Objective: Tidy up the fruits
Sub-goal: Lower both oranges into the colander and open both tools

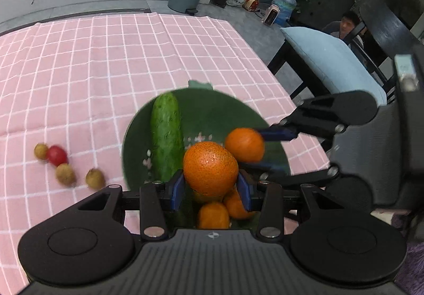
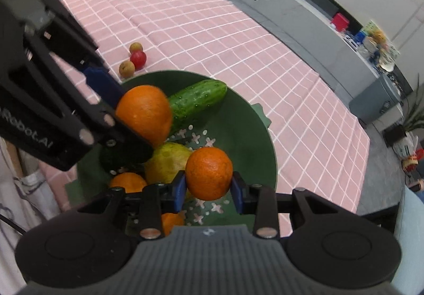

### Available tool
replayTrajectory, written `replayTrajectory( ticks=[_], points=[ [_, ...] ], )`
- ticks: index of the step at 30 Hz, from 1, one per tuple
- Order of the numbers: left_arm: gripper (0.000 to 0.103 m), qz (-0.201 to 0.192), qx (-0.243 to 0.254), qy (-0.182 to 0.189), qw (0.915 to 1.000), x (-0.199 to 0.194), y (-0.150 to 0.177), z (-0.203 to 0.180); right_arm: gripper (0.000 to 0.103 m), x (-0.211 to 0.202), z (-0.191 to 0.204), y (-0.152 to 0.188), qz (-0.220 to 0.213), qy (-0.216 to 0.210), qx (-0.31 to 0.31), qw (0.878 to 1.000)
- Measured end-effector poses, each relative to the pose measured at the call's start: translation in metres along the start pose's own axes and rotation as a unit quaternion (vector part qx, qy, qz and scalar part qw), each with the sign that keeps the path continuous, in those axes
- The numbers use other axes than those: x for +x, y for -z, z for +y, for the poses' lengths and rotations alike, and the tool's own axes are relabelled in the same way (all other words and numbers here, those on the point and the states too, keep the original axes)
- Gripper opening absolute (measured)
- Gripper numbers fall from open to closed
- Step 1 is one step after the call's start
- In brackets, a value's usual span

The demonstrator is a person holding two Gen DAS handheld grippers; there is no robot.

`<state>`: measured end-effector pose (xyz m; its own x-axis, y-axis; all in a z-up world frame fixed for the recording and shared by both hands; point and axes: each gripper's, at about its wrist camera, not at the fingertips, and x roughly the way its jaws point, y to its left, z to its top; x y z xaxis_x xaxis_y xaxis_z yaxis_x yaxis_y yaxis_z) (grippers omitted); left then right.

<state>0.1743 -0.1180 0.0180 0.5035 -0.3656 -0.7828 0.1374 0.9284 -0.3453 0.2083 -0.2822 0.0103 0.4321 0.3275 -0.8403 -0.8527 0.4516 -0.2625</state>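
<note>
Left gripper (image 1: 210,187) clamps a large orange (image 1: 210,167) between its blue pads; right gripper (image 2: 208,189) clamps a smaller orange (image 2: 209,173) the same way. Both fruits hang over the green bowl (image 1: 212,109), apparently mid-transfer, direction unclear. The bowl also holds a cucumber (image 2: 196,101) along one side, a yellow-green fruit (image 2: 167,162) and more oranges (image 1: 213,215) beneath the grippers. The two tools crowd each other over the bowl, so collision is the likeliest hazard. A red fruit (image 1: 57,155) and three small brown fruits (image 1: 65,174) sit on the pink checked cloth (image 1: 106,56) beside the bowl, unsorted.
</note>
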Motion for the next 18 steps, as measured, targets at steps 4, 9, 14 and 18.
replayTrajectory(
  ticks=[4,9,14,18],
  points=[
    [0.047,0.009,0.019,-0.006,0.9998,0.013,-0.017,-0.006,0.032,0.011,-0.013,-0.001,0.0,-0.011,-0.001,1.0],
    [0.047,0.028,0.013,-0.01,0.9995,0.033,-0.025,-0.009,0.032,0.022,-0.022,0.0,0.003,-0.02,-0.007,1.0],
    [0.047,0.037,-0.005,-0.016,0.9992,0.043,-0.025,-0.006,0.032,0.031,-0.024,0.003,0.004,-0.028,-0.009,1.0],
    [0.048,0.038,-0.021,-0.019,0.9989,0.048,-0.028,-0.004,0.032,0.036,-0.023,0.002,0.009,-0.028,-0.019,0.999]
  ],
)
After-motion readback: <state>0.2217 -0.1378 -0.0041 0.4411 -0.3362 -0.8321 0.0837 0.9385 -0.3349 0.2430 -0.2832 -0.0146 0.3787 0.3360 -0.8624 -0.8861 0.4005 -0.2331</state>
